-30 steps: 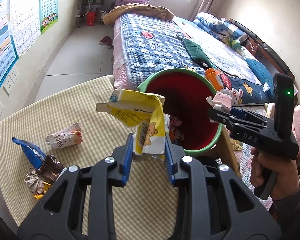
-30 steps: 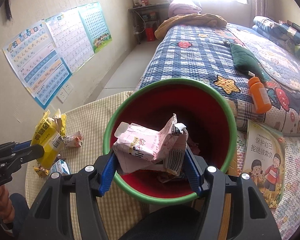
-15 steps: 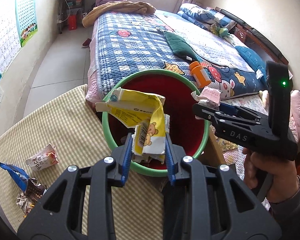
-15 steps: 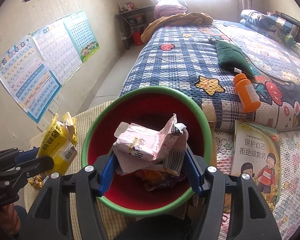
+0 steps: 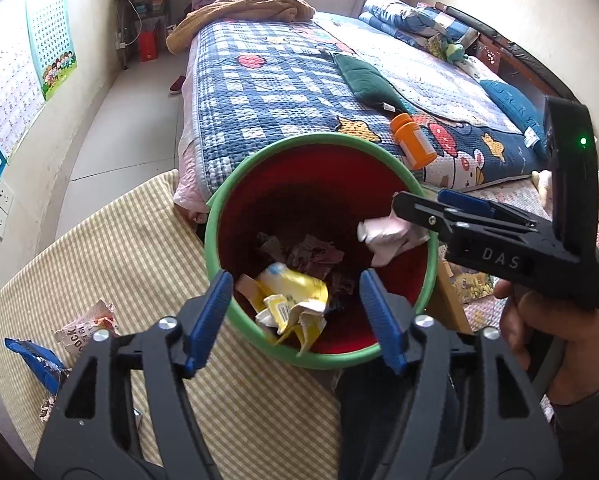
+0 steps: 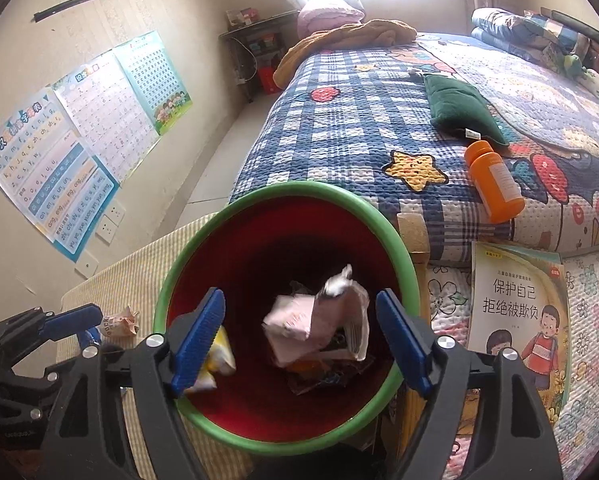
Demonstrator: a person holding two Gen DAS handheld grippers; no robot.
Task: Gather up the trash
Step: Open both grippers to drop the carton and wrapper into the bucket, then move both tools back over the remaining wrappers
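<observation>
A red bin with a green rim (image 5: 235,188) (image 6: 259,196) stands between the table and the bed. My left gripper (image 5: 295,316) is open over its near rim. The crumpled yellow carton (image 5: 291,300) lies loose inside the bin below it; it also shows in the right wrist view (image 6: 219,356). My right gripper (image 6: 299,336) is open over the bin. The crumpled pink carton (image 6: 315,316) is blurred, in the air between its open fingers over the bin; it also shows in the left wrist view (image 5: 387,236). Older wrappers (image 5: 307,252) lie on the bin floor.
On the checked tablecloth (image 5: 131,240) lie a white crumpled wrapper (image 5: 85,320) and a blue wrapper (image 5: 39,360). An orange bottle (image 6: 493,180) and a green cushion (image 6: 459,108) lie on the bed. A children's book (image 6: 515,300) lies right of the bin.
Both grippers opened over the bin. The yellow carton dropped from my left gripper into the bin. The pink carton left my right gripper's fingers and is falling.
</observation>
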